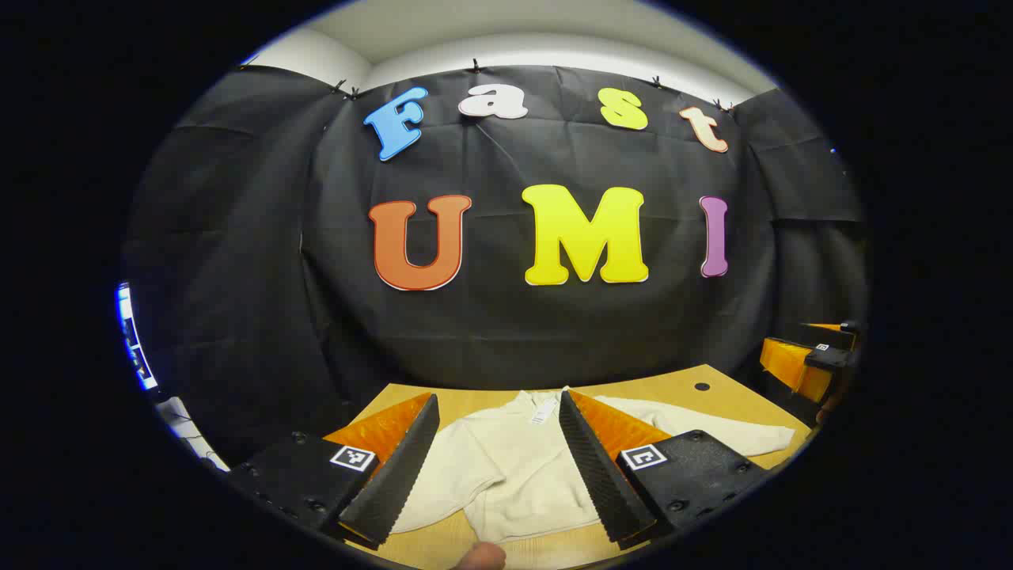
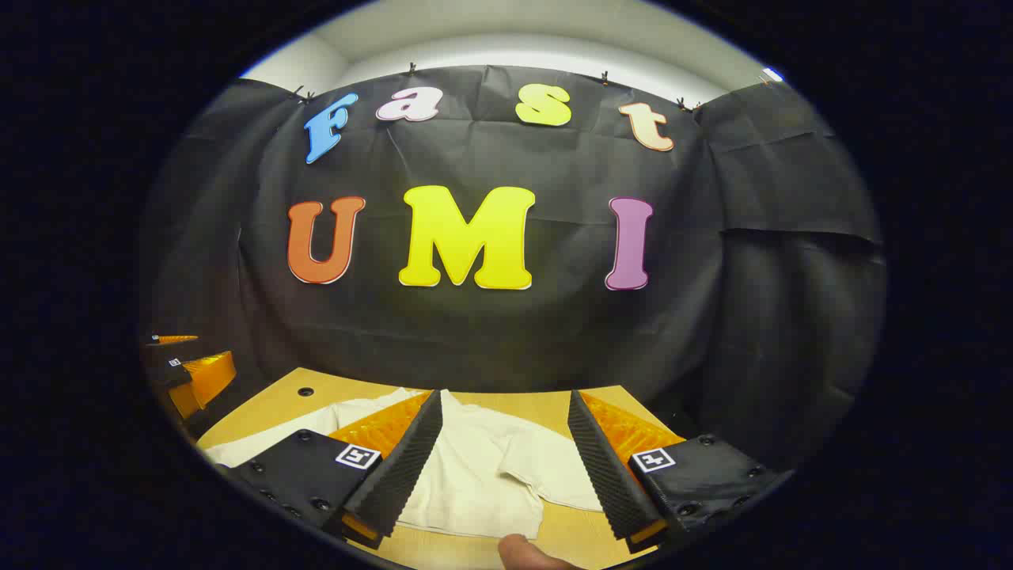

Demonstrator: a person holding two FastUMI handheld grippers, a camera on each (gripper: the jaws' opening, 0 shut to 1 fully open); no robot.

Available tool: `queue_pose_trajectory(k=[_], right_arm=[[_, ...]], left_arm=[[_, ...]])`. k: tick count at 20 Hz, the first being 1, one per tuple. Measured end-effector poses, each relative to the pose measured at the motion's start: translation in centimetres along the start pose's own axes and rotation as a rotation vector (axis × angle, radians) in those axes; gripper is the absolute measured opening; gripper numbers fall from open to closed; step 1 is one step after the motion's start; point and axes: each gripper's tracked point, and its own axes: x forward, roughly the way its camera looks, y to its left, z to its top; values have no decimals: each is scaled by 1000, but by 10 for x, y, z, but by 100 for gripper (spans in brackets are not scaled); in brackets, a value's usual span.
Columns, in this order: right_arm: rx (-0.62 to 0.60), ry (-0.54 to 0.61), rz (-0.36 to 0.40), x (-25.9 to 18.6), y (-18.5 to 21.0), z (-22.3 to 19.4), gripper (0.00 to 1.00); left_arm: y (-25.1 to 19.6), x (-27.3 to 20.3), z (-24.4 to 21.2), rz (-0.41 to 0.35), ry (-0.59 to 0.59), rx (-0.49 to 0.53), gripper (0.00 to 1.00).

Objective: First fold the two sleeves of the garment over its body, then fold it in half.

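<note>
A cream long-sleeved garment (image 1: 514, 475) lies flat on the wooden table (image 1: 673, 388), collar and tag (image 1: 544, 410) toward the wall. One sleeve (image 1: 736, 435) stretches out to the right; the other sleeve (image 1: 435, 475) hangs down beside the body. My left gripper (image 1: 498, 404) hovers open above the body, nothing between its fingers. My right gripper (image 2: 505, 396) is open too, over the garment (image 2: 475, 483), with a sleeve (image 2: 554, 475) bent beside the body and the far sleeve (image 2: 261, 443) reaching left. Each gripper also shows at the edge of the other's view: (image 1: 815, 360), (image 2: 186, 368).
The booth's black cloth wall (image 1: 514, 332) stands right behind the table. A small round hole (image 1: 702, 386) sits in the tabletop near the back. A fingertip (image 1: 483, 556) shows at the bottom edge. A lit screen (image 1: 130, 340) and cables (image 1: 186, 427) are off to the left.
</note>
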Motion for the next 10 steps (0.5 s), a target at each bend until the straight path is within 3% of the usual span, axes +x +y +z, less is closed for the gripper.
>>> queue_pose_trajectory(k=[10], right_arm=[[-27,-27,54,6,6,4,99]], left_arm=[[-5,5,-5,20,12,-16,97]])
